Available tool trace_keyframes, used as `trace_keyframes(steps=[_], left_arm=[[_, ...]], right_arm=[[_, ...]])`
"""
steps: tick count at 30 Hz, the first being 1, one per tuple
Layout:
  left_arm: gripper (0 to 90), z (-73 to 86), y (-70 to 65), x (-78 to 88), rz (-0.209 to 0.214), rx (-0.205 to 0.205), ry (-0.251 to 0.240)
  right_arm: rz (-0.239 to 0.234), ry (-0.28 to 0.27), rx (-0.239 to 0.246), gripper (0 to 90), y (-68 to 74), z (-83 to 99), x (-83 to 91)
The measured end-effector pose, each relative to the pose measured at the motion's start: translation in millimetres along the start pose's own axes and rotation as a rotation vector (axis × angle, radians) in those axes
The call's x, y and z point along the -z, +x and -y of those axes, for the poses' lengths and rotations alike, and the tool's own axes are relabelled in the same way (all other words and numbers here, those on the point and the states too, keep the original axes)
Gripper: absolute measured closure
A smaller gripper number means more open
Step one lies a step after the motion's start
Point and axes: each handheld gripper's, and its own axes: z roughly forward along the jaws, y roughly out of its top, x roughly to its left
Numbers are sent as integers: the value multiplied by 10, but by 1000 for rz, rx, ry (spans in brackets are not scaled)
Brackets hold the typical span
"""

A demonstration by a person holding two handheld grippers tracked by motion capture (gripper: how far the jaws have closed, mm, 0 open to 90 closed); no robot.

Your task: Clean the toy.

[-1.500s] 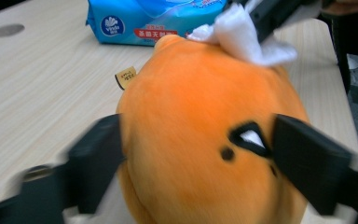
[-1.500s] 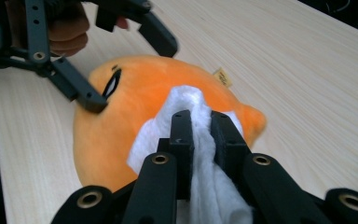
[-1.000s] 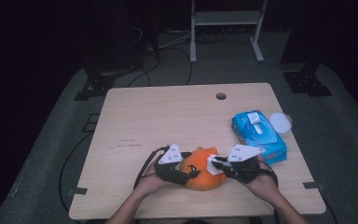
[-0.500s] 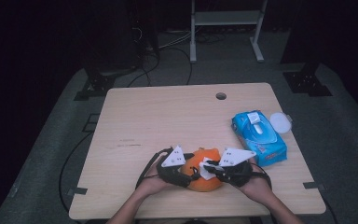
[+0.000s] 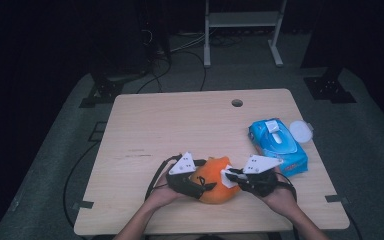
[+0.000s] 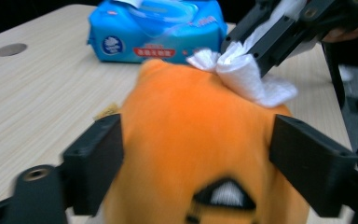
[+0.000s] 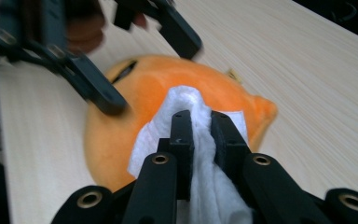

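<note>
While both forearms reach in over the table's (image 5: 145, 130) near edge, the left gripper (image 5: 196, 183) points right with its jaws spread around the orange toy (image 6: 200, 140), gripping its sides. The right gripper (image 7: 200, 121) points left, jaws clamped on a white wipe (image 7: 168, 126) pressed against the toy's top. A blue pack (image 5: 278, 144) lies near, to the right.

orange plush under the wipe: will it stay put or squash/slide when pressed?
The orange plush toy looks soft and rounded, so it will probably squash under the white wipe. It likely weighs little and could slide on the smooth table. The left gripper straddling it probably stops that.
</note>
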Motion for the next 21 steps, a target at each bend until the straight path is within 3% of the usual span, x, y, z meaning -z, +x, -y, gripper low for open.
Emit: trace_keyframes(steps=[2,4,5,6,7,9,11,15,19,21], left_arm=[[253,13,-5,-6,-3,-12,2],[280,41,43,1,2,20,7],[304,70,87,19,2,38,5],[309,70,87,19,2,38,5],[311,100,128,36,3,69,0],[314,127,165,59,6,89,-4],[315,136,173,66,7,95,-3],[315,158,196,81,4,108,9],[330,167,186,77,14,97,9],[341,152,139,55,21,60,19]], right_arm=[[-5,-1,12,793,26,-18,-3],[0,9,26,793,46,-18,-14],[-1,9,12,792,5,-1,-5],[-1,9,12,792,5,-1,-5],[4,11,-6,791,-55,27,17],[6,17,-24,791,-103,65,42],[4,17,-27,791,-120,81,54],[-32,1,-27,792,-72,83,107],[-24,8,-16,792,-34,55,76],[-13,16,-27,791,-55,60,49]])
